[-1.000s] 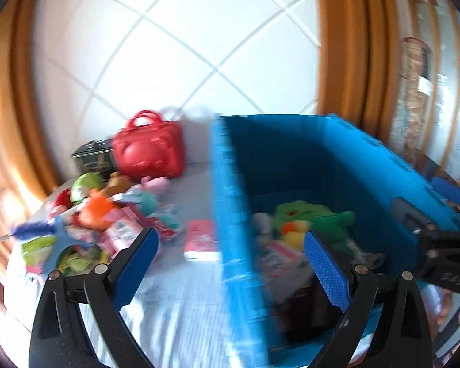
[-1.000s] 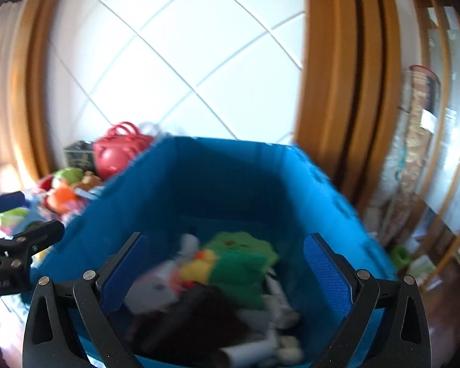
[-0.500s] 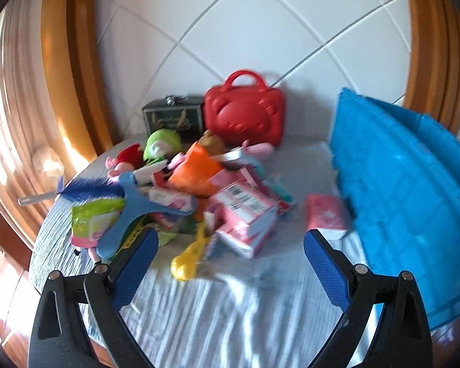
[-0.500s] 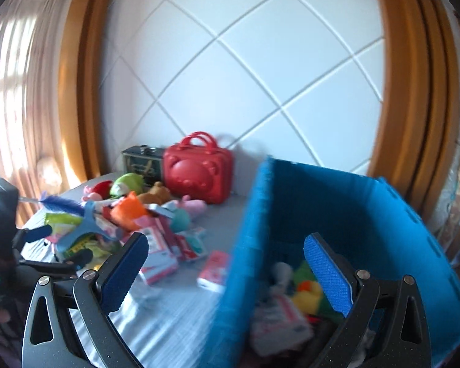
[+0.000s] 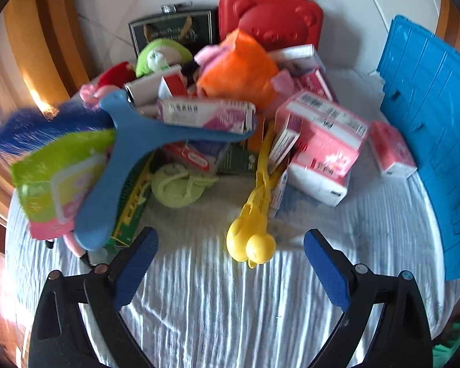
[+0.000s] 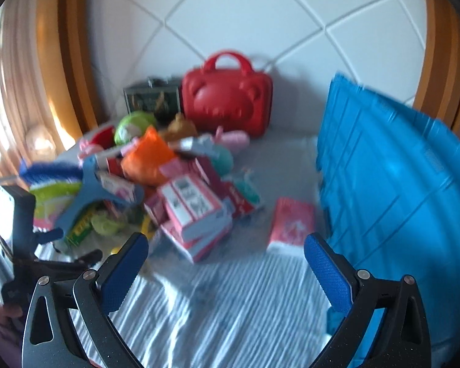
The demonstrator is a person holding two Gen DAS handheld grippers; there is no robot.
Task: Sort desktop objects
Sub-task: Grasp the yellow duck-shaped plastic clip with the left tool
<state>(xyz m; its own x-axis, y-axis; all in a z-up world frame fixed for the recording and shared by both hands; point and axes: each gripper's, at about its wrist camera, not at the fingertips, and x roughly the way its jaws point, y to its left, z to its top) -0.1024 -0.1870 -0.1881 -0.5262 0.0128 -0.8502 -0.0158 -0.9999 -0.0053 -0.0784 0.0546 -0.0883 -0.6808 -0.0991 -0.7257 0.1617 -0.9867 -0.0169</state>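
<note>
— Left wrist view, what did you have, largest first?

— On my right stood the ribbed blue plastic crate [image 5: 426,141], then the heap of toys and cartons [image 5: 217,101] on the white striped cloth [image 5: 230,306], with the yellow plastic duck tongs [image 5: 254,230] just ahead of my left gripper [image 5: 230,263].

— And the tools?

— Both spread wide and empty; my right gripper [image 6: 227,266] hung over the cloth.

Daylight enters from the left, glaring on the curtain [image 6: 3,98] and striping the tablecloth [image 5: 230,306] brightly. The right wrist view is motion-blurred; both fisheye views bend and darken at the corners.
</note>
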